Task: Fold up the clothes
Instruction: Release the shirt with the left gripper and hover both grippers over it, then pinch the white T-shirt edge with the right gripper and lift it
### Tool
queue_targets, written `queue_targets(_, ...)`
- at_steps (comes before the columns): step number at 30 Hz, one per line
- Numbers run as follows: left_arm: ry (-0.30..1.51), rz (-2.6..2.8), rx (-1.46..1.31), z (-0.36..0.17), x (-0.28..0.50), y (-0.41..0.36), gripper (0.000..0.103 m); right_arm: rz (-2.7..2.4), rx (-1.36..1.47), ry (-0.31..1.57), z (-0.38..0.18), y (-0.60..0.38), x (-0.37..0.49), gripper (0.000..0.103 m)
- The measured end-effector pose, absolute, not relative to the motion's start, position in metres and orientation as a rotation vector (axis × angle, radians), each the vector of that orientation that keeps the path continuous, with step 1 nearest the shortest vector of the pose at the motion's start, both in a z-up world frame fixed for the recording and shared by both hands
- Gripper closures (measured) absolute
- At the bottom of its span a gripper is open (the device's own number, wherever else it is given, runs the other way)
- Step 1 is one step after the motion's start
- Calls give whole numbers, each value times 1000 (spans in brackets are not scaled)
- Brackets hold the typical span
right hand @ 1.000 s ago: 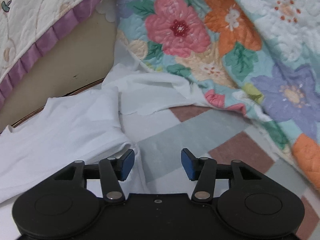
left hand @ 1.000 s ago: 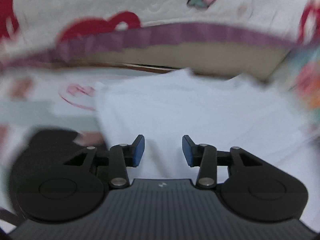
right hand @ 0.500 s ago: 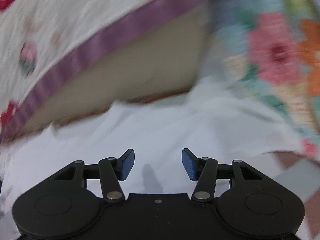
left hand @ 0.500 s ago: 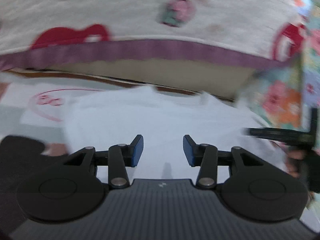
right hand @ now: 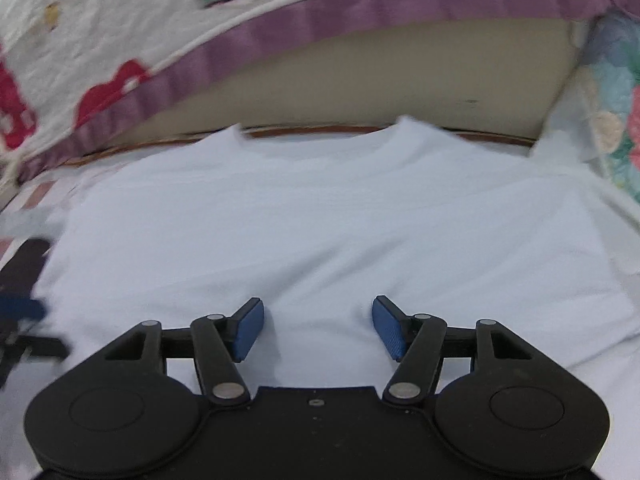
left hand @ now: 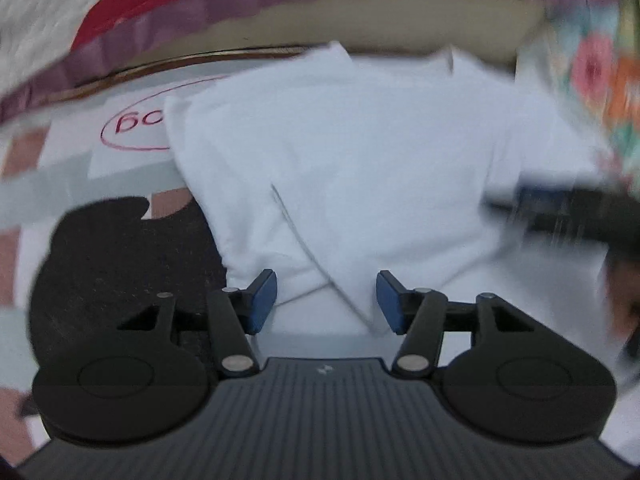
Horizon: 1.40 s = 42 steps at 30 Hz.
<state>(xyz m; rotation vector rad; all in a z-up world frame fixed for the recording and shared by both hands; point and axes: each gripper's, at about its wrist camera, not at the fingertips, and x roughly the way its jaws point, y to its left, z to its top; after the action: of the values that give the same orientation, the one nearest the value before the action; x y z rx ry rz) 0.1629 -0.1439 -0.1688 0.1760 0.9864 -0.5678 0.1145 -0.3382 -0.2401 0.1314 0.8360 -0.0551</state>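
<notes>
white cotton shirt [right hand: 320,232] flat, sleeve folded in at 9 | my left gripper [left hand: 326,300], right gripper [right hand: 318,330] spread, empty | pinch near hem evenly, lift together toward 12

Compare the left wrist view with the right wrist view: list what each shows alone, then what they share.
Left wrist only: a black cloth left of the shirt, a red oval print, a folded flap edge. Right wrist only: the shirt's neckline toward the cushion. Both: the white shirt, purple quilt trim, floral quilt, open hand-held grippers.
</notes>
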Motion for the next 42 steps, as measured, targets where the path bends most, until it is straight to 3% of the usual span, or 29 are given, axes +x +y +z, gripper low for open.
queue_targets(8, 1001, -532, 3, -165, 181, -115, 48, 200, 38, 892, -238, -252, 99, 31)
queue_targets(14, 943, -497, -15, -164, 177, -109, 48, 321, 147, 965, -218, -265, 85, 39)
queue_targets(19, 956, -483, 23, -158, 157, -110, 48, 141, 210, 946, -181, -342, 46, 37)
queue_targets(26, 989, -669, 119, -145, 79, -143, 48, -238, 330, 850, -124, -452, -111, 36)
queue_targets(31, 1067, -918, 99, -136, 13, -171, 48, -348, 539, 850, -129, -489, -231, 36)
queue_targets(42, 1045, -1247, 163, -142, -56, -223, 48, -461, 534, 886, -168, -481, -318, 36)
